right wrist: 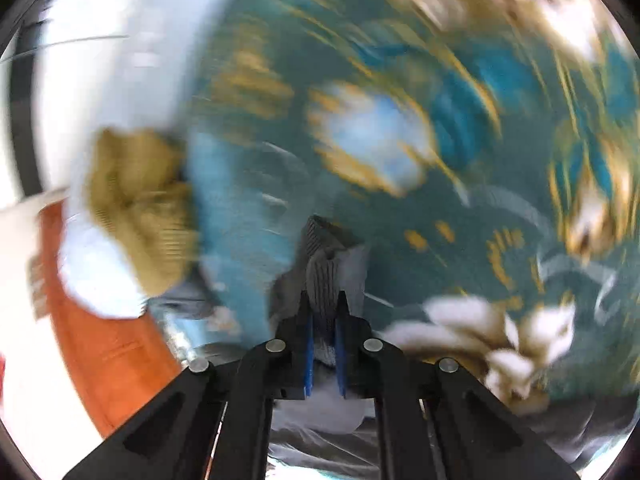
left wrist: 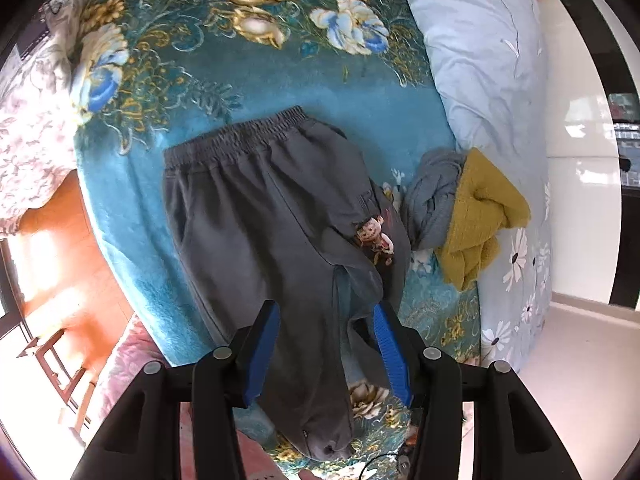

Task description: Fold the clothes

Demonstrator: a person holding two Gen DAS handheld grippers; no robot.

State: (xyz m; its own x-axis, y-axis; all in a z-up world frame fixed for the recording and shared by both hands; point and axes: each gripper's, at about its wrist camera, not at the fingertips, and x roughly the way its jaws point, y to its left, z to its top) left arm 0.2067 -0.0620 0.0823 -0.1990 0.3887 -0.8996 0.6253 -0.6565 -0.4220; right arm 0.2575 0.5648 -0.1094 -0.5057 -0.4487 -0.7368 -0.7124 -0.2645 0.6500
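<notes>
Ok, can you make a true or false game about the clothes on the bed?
1. The grey pants lie on a teal flowery blanket. True.
2. The left gripper is squeezing the pants. False: its jaws stand open, the pants between them.
3. The right gripper is shut on grey cloth. True.
4. The yellow cloth lies on top of the pants. False: it lies beside them, by a blue-grey bundle.

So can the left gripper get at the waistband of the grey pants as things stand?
Probably yes. The left gripper is open and empty above the pant legs, and the waistband lies flat and uncovered on the teal floral blanket straight ahead of it.
</notes>
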